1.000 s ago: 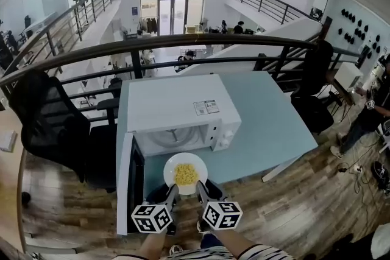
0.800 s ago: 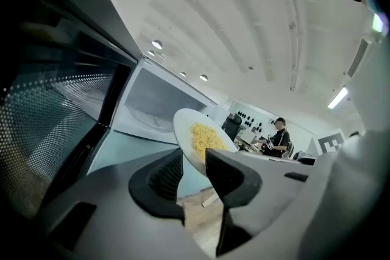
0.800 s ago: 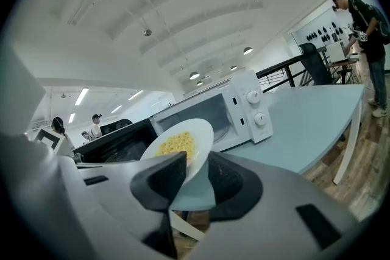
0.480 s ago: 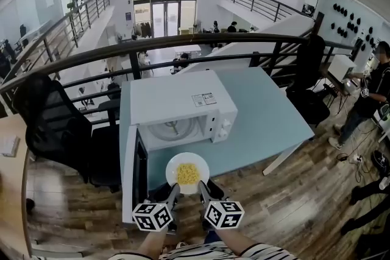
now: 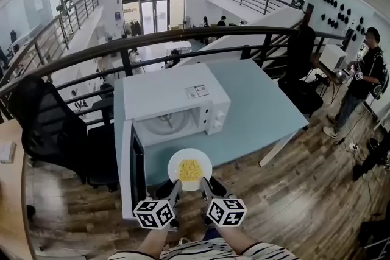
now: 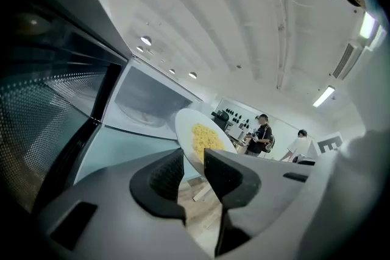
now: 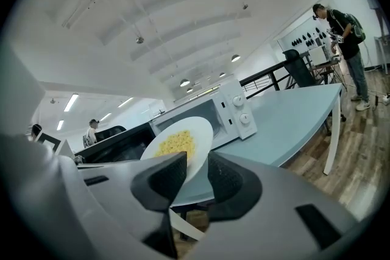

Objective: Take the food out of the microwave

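A white plate of yellow food hangs in front of the white microwave, over the near edge of the table. Both grippers hold its near rim. My left gripper is shut on the rim's left part and my right gripper on its right part. In the left gripper view the plate stands edge-on between the jaws of the left gripper, with the microwave cavity behind. The right gripper view shows the plate pinched by the right gripper. The microwave door stands open at the left.
The microwave sits on a light blue table beside a black railing. A black office chair stands to the left. A person stands at the far right on the wooden floor.
The plate has come out further from the microwave's mouth toward me, carried by both grippers. The gap between plate and cavity has grown.
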Demonstrator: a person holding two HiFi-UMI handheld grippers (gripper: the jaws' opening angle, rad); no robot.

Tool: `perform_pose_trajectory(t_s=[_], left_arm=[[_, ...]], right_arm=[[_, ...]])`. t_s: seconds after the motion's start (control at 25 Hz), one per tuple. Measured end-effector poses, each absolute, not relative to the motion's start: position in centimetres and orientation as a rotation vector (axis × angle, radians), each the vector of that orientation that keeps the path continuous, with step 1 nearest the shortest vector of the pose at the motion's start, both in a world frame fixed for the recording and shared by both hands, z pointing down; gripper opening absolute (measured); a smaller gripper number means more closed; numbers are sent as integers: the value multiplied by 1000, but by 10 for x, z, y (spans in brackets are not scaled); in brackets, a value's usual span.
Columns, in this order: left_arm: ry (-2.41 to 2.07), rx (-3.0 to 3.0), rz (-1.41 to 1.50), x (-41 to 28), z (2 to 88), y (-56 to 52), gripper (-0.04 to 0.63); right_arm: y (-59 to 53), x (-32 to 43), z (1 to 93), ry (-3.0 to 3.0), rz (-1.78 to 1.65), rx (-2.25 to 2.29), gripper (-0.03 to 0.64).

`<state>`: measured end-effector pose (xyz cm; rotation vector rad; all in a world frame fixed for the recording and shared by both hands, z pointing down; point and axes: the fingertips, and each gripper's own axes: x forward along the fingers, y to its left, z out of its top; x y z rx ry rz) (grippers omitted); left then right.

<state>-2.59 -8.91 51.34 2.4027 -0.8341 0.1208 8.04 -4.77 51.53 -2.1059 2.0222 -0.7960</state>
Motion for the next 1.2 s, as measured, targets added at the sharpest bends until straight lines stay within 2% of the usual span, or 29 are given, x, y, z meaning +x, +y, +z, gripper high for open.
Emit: perform_pose_trajectory(t_s=[1.2], left_arm=[[-817,2352,142,-32,529,-69,106]], right_arm=[[-27,77,525,2002,-822,-2129,97]])
